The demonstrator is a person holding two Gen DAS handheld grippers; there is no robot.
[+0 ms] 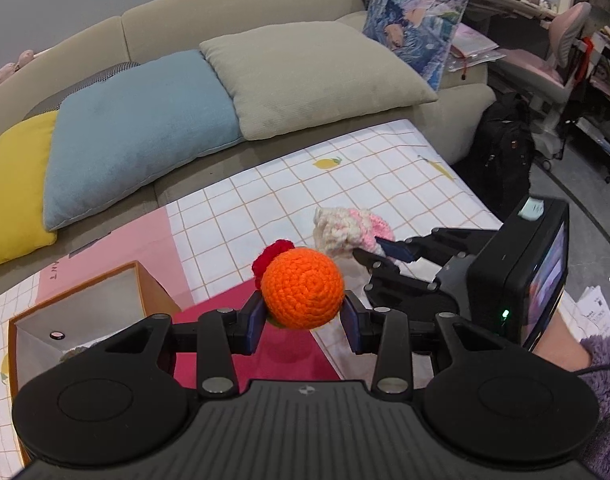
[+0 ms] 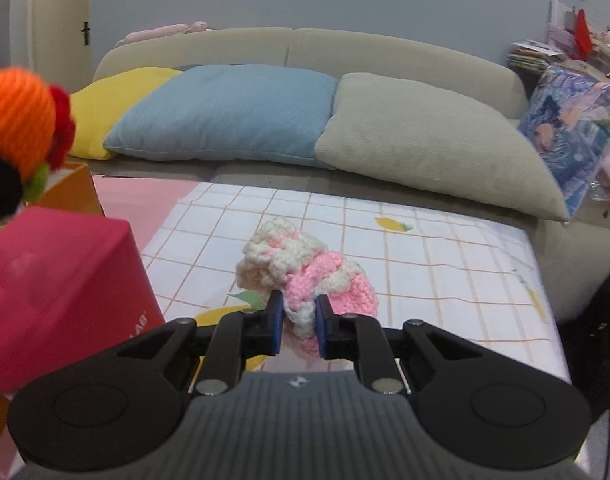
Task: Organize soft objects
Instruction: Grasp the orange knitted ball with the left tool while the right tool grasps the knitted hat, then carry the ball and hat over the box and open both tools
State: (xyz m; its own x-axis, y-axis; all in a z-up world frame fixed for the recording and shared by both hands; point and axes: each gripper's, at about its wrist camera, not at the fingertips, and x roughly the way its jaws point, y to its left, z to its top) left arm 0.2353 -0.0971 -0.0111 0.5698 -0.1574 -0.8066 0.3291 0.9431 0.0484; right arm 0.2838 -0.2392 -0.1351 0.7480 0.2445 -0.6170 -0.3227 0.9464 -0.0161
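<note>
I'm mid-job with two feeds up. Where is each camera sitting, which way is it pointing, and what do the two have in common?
Left wrist: rides the left hand-held gripper, facing the sofa, over its orange crochet ball; the right hand-held gripper and a purple sleeve show.
Right wrist: rides the right hand-held gripper, low over the table, facing the sofa; its fingers pinch the pink-and-white crochet piece.
Shared: both crochet items, the cushions, grid tablecloth.
</note>
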